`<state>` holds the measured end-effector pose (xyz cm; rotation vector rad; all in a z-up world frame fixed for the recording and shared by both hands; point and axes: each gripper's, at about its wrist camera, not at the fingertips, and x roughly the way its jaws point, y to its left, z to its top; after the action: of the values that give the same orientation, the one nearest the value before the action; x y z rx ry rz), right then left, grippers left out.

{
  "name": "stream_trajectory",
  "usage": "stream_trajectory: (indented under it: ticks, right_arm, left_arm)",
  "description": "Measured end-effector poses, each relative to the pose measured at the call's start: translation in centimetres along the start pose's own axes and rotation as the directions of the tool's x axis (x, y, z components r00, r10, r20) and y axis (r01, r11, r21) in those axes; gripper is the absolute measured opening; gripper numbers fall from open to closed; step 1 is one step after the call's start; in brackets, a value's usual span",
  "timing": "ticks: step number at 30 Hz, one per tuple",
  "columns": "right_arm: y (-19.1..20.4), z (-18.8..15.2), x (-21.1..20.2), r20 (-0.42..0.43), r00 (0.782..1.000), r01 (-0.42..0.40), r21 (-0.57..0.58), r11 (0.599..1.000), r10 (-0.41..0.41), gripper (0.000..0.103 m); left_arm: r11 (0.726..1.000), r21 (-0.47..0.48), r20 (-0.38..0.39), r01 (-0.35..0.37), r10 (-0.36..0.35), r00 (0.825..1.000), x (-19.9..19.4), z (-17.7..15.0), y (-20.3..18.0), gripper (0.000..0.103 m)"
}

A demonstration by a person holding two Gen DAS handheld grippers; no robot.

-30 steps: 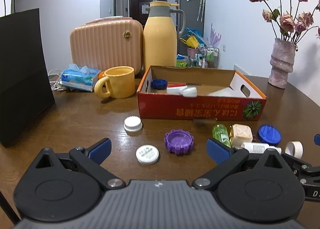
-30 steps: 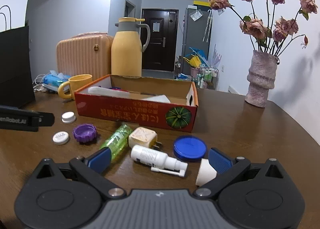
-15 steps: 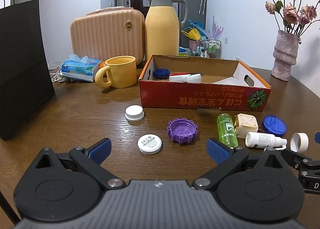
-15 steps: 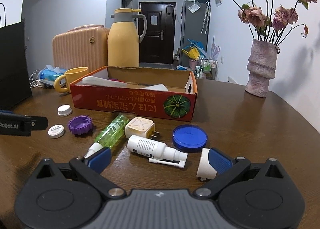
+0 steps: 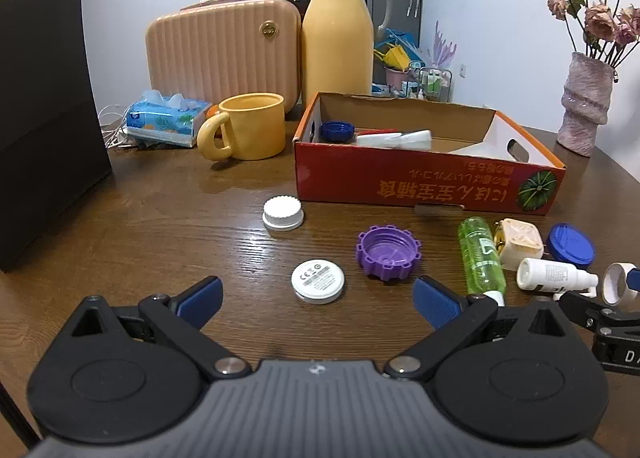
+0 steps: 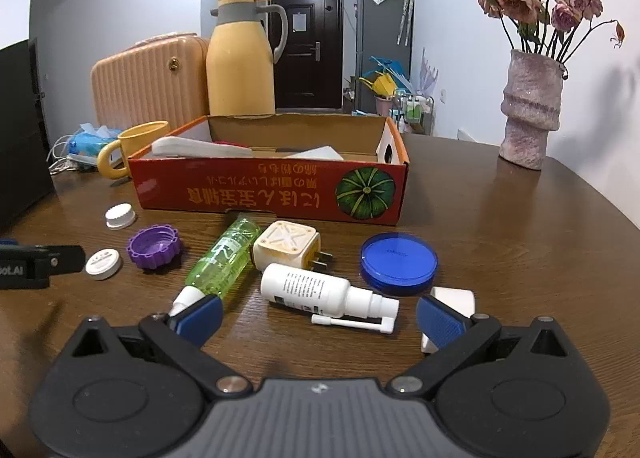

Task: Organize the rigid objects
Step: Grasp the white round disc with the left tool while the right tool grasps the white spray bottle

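A red cardboard box [image 5: 424, 186] [image 6: 272, 190] stands mid-table and holds a blue cap and white items. In front of it lie a white ridged cap [image 5: 282, 212], a purple cap [image 5: 388, 252], a white disc [image 5: 318, 282], a green bottle [image 6: 224, 258], a cream plug adapter [image 6: 286, 244], a blue lid [image 6: 398, 258], a white spray bottle [image 6: 316, 290] and a white cap [image 6: 452, 298]. My left gripper [image 5: 316, 298] is open, with the disc just ahead of its fingers. My right gripper [image 6: 319, 318] is open, just short of the spray bottle; the white cap lies by its right finger.
A yellow mug [image 5: 250, 126], a tissue pack [image 5: 164, 122], a peach case [image 5: 224, 54] and a yellow thermos [image 5: 338, 30] stand behind the box. A black bag [image 5: 44, 130] is at the left and a vase of flowers [image 6: 530, 106] at the right.
Both views have risen and tipped down a little over the objects. The white cap now sits partly behind my right gripper's right finger. Both grippers stayed open and nothing was picked up.
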<state>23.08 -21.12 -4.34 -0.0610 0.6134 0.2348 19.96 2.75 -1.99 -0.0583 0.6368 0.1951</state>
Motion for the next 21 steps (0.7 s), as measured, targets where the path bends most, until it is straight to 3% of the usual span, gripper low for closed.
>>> stream_trajectory:
  ticks: [21]
  right_arm:
    - [1.0,1.1,6.5,-0.101,0.989,0.119,0.066,0.991,-0.112,0.103]
  left_arm:
    - [1.000,-0.001,-0.050,-0.021,0.021,0.999,3.0,0.1,2.4,0.103]
